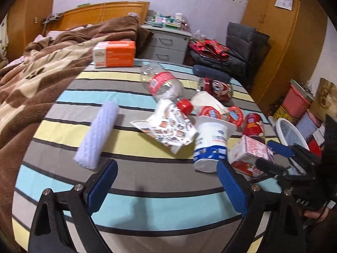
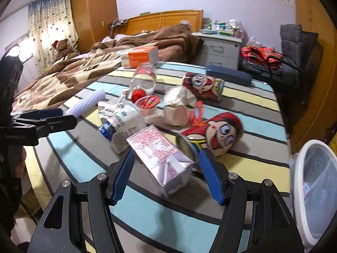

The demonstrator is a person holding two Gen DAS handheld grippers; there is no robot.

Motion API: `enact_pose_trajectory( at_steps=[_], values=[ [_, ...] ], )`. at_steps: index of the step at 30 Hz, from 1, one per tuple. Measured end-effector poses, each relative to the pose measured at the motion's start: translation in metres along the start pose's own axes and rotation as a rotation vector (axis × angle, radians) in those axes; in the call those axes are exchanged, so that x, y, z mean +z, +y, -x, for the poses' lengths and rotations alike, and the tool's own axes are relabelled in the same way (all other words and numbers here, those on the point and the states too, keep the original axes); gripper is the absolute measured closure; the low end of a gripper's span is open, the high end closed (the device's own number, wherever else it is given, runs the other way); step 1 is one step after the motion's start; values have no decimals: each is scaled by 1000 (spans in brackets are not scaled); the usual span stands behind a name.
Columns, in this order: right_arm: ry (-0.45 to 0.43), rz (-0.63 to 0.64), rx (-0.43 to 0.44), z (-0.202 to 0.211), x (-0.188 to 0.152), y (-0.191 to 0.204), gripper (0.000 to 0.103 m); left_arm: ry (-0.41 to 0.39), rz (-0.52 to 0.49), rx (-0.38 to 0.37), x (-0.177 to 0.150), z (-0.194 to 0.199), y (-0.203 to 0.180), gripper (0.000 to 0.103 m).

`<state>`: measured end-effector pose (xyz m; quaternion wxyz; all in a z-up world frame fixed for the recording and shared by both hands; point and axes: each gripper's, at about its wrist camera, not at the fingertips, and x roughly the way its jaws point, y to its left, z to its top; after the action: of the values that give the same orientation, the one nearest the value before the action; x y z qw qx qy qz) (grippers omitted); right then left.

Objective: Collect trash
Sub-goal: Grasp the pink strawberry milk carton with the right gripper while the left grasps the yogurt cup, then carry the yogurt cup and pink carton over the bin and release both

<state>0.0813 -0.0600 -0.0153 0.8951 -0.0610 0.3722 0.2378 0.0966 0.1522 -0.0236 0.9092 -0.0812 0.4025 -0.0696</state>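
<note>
While trash lies scattered on the striped table (image 2: 147, 210): right gripper (image 2: 166, 175) lining up on pink carton (image 2: 160, 156).
Fingers wide, carton at lower centre between them, not yet clamped. Left gripper (image 1: 168, 181) wide, empty. Next, likely: close, carry to white bin (image 2: 316, 189), lower right.

Daylight is glowing through the curtain (image 2: 50, 27) at far left, washing it out; the striped bedsheet (image 1: 147, 206) is lying evenly lit with soft shadows, while fisheye edges are bending and darkening
</note>
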Motion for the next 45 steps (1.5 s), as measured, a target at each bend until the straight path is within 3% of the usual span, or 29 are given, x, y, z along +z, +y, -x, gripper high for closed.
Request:
enact_pose_trajectory(
  at_steps=[5,8,11,14,27,36,43,45],
  values=[
    [52,57,17,-5,-3,10,39,11,-20,-53,4,-7,-13,7],
    [65,52,19,-4,-5,9,57,20,-41,-73,4,-12,-23,7],
    [64,33,11,-2,-8,5,63,25,-43,-91,5,-16,-29,7],
    [61,-4,11,2,-10,-1,63,28,-47,-100,6,-19,-36,8],
    [42,-85,-54,12,-22,-22,64,78,-68,-96,7,-53,-57,30],
    [33,-84,-71,9,-21,-24,64,87,-60,-78,14,-68,-59,33],
    [26,-101,-72,9,-21,-26,64,96,-35,-88,12,-70,-57,55],
    [23,-107,-74,8,-22,-26,64,88,-23,-87,12,-68,-56,55]
  ],
)
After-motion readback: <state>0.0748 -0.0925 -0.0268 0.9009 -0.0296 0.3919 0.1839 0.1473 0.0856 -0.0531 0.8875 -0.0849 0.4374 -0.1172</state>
